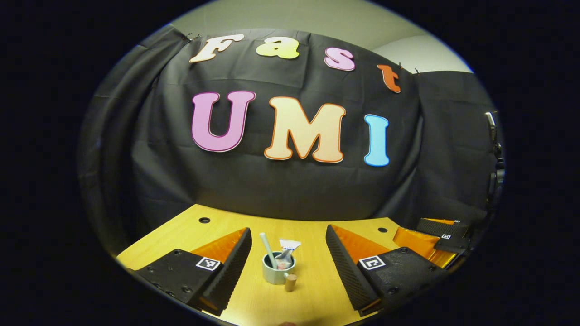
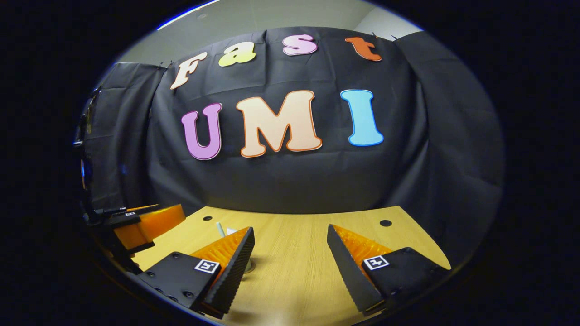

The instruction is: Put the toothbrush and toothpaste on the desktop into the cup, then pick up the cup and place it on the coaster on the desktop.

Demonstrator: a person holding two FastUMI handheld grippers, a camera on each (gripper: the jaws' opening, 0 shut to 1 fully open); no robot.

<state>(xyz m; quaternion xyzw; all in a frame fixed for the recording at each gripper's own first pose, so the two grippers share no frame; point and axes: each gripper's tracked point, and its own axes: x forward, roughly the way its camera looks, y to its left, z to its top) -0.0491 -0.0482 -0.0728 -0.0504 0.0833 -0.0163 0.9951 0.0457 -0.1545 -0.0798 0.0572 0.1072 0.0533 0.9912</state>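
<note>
**benchrat:** So the cup (image 1: 277,268) is sitting on the desk (image 1: 312,280) dead ahead of the left gripper (image 1: 287,258), right in the gap between its two fingers. The jaws are standing wide apart, gripping nothing. The toothbrush (image 1: 268,250) and the toothpaste (image 1: 286,251) are already sticking up out of the cup, brush leaning away to the cup's left, tube on its right side. The cup's handle (image 1: 290,282) is pointing back toward the left gripper.

**knobtwiddler:** And the right gripper (image 2: 290,262)?

**benchrat:** It's also splayed open and empty. In the right gripper view, the cup is sitting behind that gripper's left finger; just the brush tip (image 2: 220,228) is poking up past it. So the cup is lying off to the right gripper's left, not in line with it.

**knobtwiddler:** Then the left one is looking like the nearer, better-lined-up hand for the lift?

**benchrat:** That's my read. It's facing the cup square on, and the cup's upright axis is suiting a straight push in and squeeze. I can't make out the coaster for sure, though, so which way the carry is going from the cup is anyone's guess.
</note>
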